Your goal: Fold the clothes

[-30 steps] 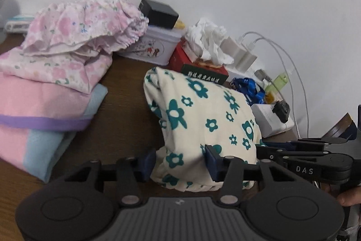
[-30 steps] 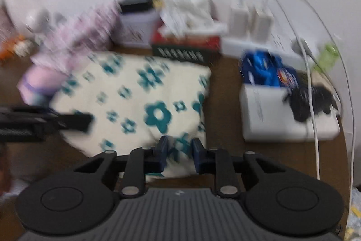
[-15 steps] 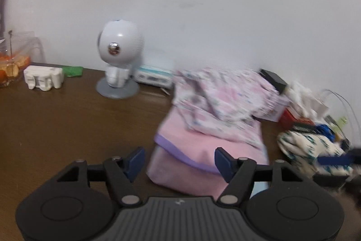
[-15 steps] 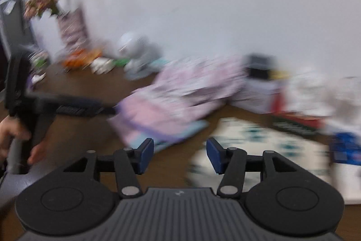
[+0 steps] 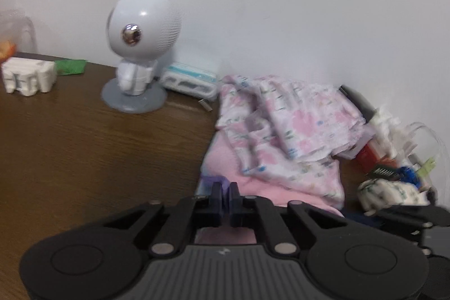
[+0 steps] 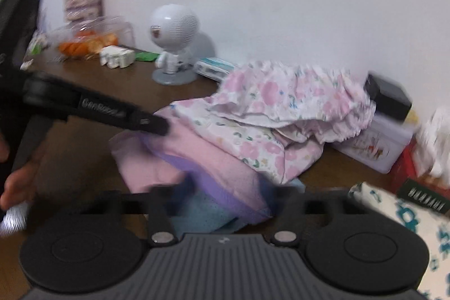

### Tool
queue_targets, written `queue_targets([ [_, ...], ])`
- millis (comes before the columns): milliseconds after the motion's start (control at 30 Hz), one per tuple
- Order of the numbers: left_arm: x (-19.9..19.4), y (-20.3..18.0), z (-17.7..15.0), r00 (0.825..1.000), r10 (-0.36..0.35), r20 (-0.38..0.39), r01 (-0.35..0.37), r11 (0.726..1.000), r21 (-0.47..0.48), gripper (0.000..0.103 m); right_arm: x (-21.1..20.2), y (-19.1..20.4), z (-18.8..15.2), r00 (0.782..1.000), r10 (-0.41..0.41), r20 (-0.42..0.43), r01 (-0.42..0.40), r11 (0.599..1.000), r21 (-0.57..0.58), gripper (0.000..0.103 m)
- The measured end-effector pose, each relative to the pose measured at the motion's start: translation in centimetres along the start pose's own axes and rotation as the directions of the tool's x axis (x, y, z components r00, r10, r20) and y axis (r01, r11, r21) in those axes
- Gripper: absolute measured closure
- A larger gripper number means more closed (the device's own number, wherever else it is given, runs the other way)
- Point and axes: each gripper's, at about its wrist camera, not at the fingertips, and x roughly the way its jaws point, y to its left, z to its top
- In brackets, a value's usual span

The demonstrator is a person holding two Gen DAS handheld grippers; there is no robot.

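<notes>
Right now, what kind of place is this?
Probably a home, at a cluttered wooden table against a white wall. A pile of pink clothes lies beside a small white robot-shaped gadget, chargers and a tissue box: household clutter, not a workshop.

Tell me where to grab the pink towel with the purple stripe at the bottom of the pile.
Take the pink towel by its near corners that poke out from under the floral clothes, coming in low from the front. The left gripper looks shut on one corner; the right gripper is open.
</notes>
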Motion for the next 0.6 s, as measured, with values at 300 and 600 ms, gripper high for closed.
queue_targets([
  [300,-16.0,-2.9,-0.2,0.974,-0.147,0.171,0.146,0.989,0.02,0.101,-14.6,1.8,3.8,0.981,0.104,0.164,-0.096,0.994,-0.056,0.101],
  [600,-43.5,-13.5,-1.5,0.789,-0.368,0.491,0.328,0.929,0.171,0.101,-45.1,7.5,8.0,0.907,0.129,0.401,-0.087,0.989,-0.121,0.101],
])
